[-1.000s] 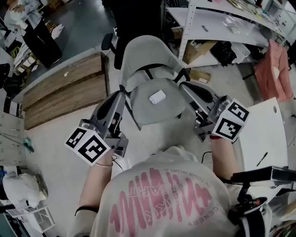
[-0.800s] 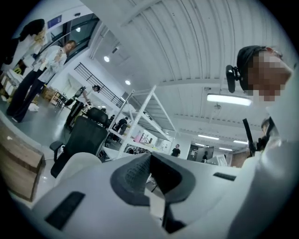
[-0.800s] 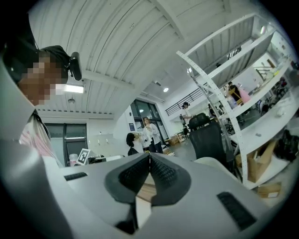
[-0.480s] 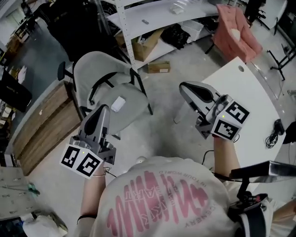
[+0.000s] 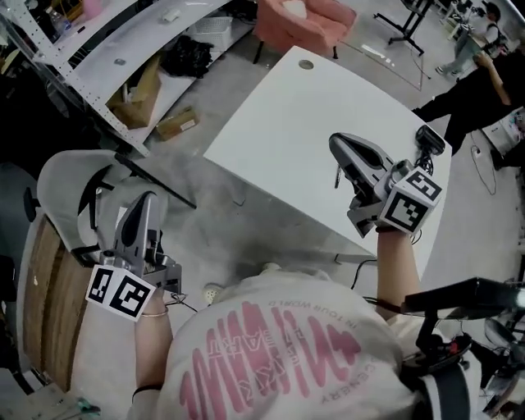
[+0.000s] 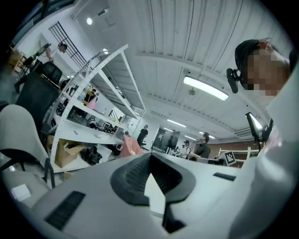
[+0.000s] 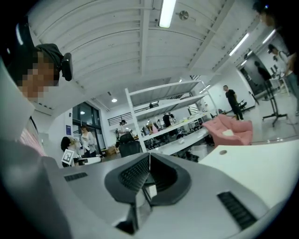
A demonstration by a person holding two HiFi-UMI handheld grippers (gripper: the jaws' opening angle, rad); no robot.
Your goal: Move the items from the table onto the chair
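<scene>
The grey chair (image 5: 66, 180) stands at the left of the head view, the white table (image 5: 287, 123) at the upper middle. My left gripper (image 5: 141, 201) hangs over the chair's seat, jaws together and empty (image 6: 149, 161). In the left gripper view a small white item (image 6: 20, 192) lies on the chair seat. My right gripper (image 5: 338, 143) is above the table's near edge, shut with nothing in it (image 7: 149, 158). A small black object (image 5: 430, 139) sits at the table's right edge, beyond the right gripper.
A white shelving rack (image 5: 107, 49) with a cardboard box (image 5: 176, 123) under it runs along the back left. A pink armchair (image 5: 303, 20) stands behind the table. A wooden platform (image 5: 41, 312) lies left of the chair. A person (image 5: 476, 82) stands at the far right.
The view has swung from the chair to the table. Both grippers have swept to the right, the right one from the chair's seat to above the table. Both stay shut.
</scene>
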